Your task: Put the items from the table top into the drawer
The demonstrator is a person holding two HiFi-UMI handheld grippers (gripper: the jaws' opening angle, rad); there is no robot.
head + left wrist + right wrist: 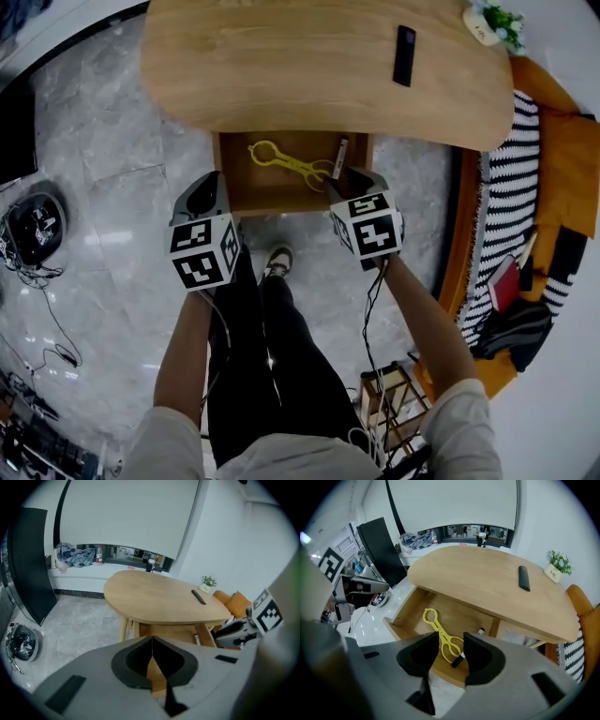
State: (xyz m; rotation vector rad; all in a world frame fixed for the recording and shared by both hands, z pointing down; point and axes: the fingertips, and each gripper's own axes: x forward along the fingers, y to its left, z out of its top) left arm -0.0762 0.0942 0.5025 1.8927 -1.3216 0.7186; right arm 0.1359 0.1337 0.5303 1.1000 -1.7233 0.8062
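While our right gripper (343, 176) hangs over the open drawer (267, 186) with its jaws apart and nothing held between them, a marker (458, 658) lies on the drawer floor beneath it, just beside the yellow tongs (436, 625). Our left gripper (152, 641) is closed and empty, near the drawer's front left corner. A black remote (404, 55) lies on the desk (281, 66).

Yellow tongs (286, 162) flat in drawer (246, 187)

There is one yellow tongs (286, 161), one marker (339, 155), one black remote (404, 55), one potted plant (497, 21), one drawer (262, 185).
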